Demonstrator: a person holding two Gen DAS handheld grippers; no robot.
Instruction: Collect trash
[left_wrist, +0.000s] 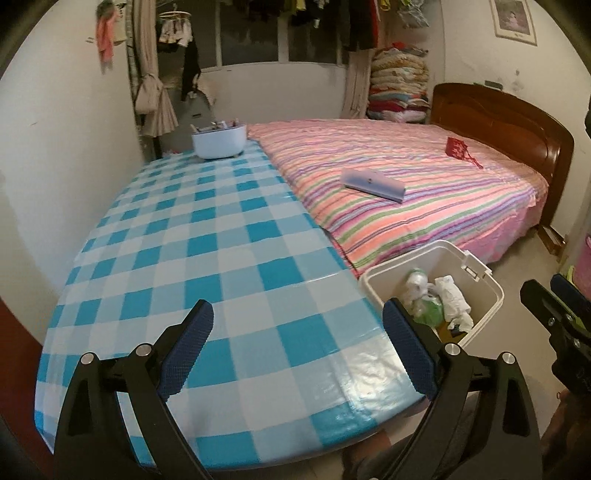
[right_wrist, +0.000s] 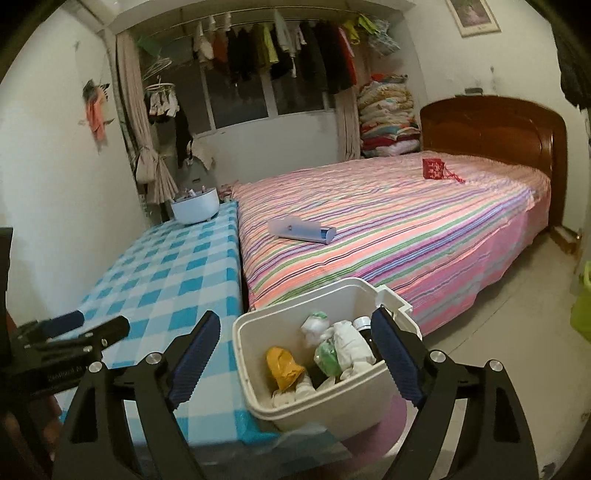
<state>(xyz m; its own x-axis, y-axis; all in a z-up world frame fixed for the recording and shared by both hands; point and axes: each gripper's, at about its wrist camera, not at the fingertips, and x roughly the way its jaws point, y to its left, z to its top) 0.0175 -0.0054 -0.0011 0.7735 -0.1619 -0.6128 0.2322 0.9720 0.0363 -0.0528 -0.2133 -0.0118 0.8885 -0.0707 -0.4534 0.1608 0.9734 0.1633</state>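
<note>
A white plastic bin (right_wrist: 317, 398) stands on the floor beside the table's right edge, also seen in the left wrist view (left_wrist: 484, 284). It holds crumpled white paper (right_wrist: 347, 343), a yellow wrapper (right_wrist: 282, 363), a green bag (right_wrist: 327, 356) and a dark bottle (right_wrist: 364, 326). My right gripper (right_wrist: 297, 354) is open and empty, just above the bin. My left gripper (left_wrist: 297, 349) is open and empty, above the near end of the blue checked table (left_wrist: 207, 236).
A white tub (left_wrist: 219, 142) with small items sits at the table's far end. A striped bed (right_wrist: 388, 221) adjoins the table, with a flat lilac case (right_wrist: 301, 230) and a red pouch (right_wrist: 434, 169) on it. Wall at left, tiled floor at right.
</note>
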